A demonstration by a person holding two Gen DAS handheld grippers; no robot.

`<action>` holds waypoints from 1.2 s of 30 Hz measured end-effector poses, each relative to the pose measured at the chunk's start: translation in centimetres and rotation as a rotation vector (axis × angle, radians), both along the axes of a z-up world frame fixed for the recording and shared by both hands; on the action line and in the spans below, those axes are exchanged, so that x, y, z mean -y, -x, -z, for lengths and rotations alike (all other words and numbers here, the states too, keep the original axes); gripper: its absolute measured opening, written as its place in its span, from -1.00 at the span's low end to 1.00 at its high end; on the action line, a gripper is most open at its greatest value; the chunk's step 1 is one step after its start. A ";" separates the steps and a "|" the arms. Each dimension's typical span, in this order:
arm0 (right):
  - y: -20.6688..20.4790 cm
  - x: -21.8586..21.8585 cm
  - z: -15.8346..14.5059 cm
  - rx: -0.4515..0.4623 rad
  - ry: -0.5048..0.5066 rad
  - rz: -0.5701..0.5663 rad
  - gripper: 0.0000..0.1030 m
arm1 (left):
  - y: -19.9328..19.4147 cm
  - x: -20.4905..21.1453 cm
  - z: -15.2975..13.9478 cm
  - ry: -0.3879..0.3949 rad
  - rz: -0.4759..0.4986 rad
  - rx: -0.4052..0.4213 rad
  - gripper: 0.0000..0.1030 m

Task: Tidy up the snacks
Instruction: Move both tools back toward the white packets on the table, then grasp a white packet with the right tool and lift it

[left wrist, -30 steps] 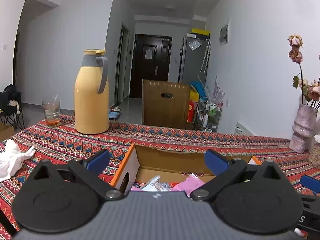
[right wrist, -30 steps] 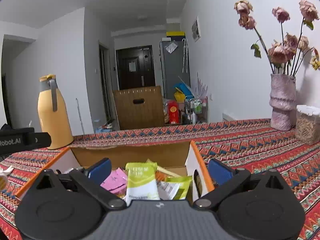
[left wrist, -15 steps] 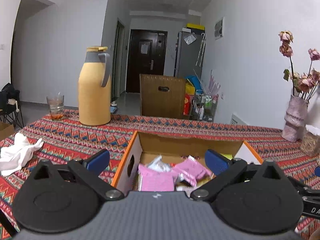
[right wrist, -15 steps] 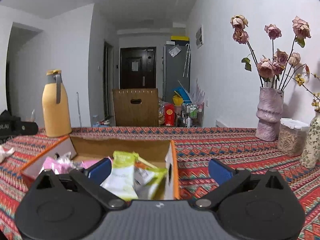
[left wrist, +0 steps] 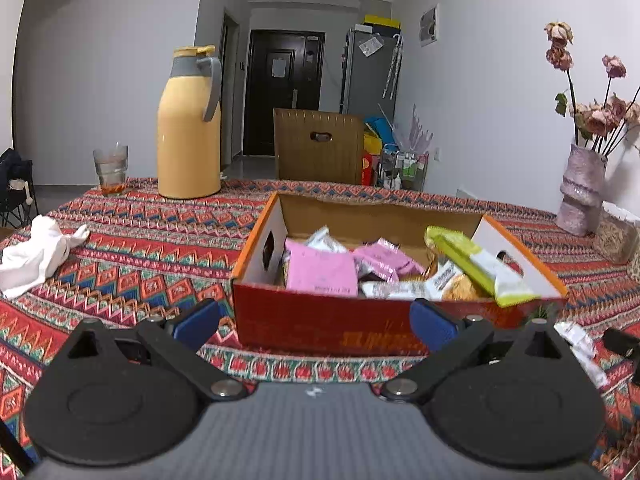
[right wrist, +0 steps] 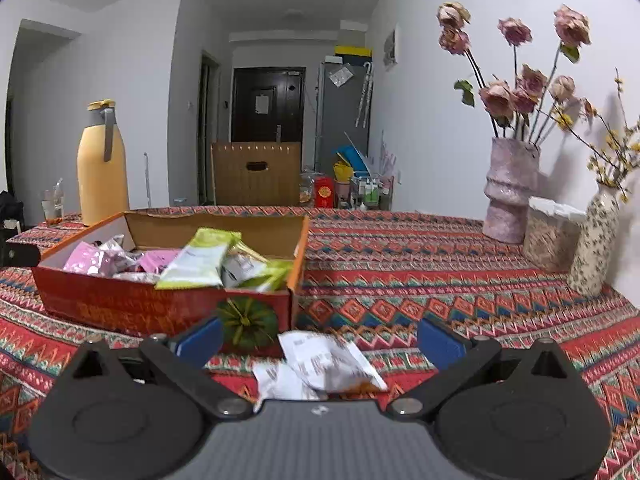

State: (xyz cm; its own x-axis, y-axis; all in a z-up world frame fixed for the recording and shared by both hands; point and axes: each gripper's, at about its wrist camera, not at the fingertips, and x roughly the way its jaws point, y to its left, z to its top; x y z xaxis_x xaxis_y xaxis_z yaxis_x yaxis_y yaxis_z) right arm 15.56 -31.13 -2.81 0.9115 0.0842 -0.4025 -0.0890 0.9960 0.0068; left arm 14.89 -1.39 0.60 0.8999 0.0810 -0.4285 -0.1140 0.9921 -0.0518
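From my left hand-held gripper, fingers spread apart and holding nothing, I see a crumpled white cloth at far left on the patterned desk, then a drinking glass and a yellow thermos farther back. At center sits the open red snack box, holding pink packets and a green packet that leans over its near right rim. A pink vase of dried roses stands at right. My right hand-held gripper, also spread wide and empty, hovers over 2 white packets lying on the cloth just in front of the box's right corner.
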 end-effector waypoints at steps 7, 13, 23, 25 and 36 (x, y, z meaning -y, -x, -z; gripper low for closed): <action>0.0 1.3 0.7 -0.064 -0.018 0.036 1.00 | -0.1 0.3 1.9 -0.031 0.032 -0.024 1.00; -1.5 2.2 1.0 -0.116 -0.040 0.061 1.00 | -0.2 -0.1 2.2 0.004 0.037 -0.036 1.00; -7.0 2.0 1.8 -0.239 -0.092 0.021 0.91 | -0.5 -0.2 2.3 0.016 0.029 -0.052 1.00; -8.0 2.1 2.2 -0.258 -0.109 0.024 0.88 | -0.5 -0.2 2.4 0.015 0.031 -0.056 1.00; -9.7 3.0 4.3 -0.300 -0.183 0.045 0.46 | -0.7 -0.2 2.5 0.020 0.035 -0.068 1.00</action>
